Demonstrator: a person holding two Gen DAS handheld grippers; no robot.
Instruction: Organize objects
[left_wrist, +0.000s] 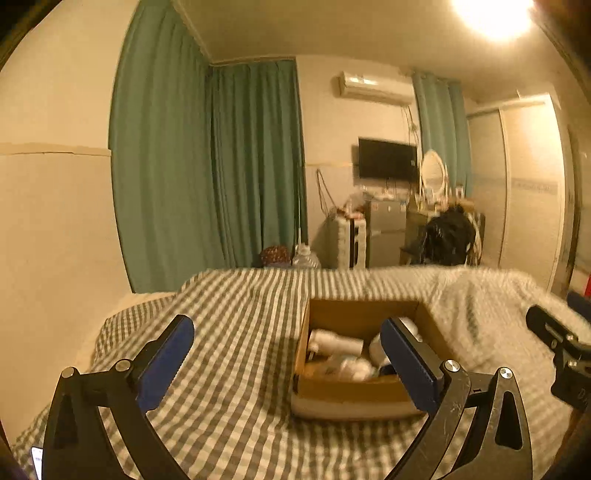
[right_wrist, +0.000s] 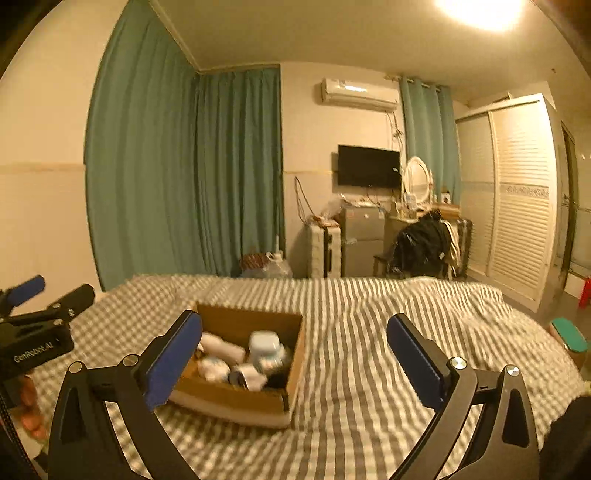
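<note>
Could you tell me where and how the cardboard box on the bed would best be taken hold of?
Probably by its side walls from above: the cardboard box sits flat and open-topped on the checked bedspread, so each wall's top edge is exposed. The open left gripper and right gripper could each pinch one.

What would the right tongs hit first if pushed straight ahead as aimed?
Probably the grey-and-white checked bedspread. The open right tongs aim just right of the brown cardboard box, whose right wall sits near the centre line, so a graze there is possible; depth is unclear.
</note>
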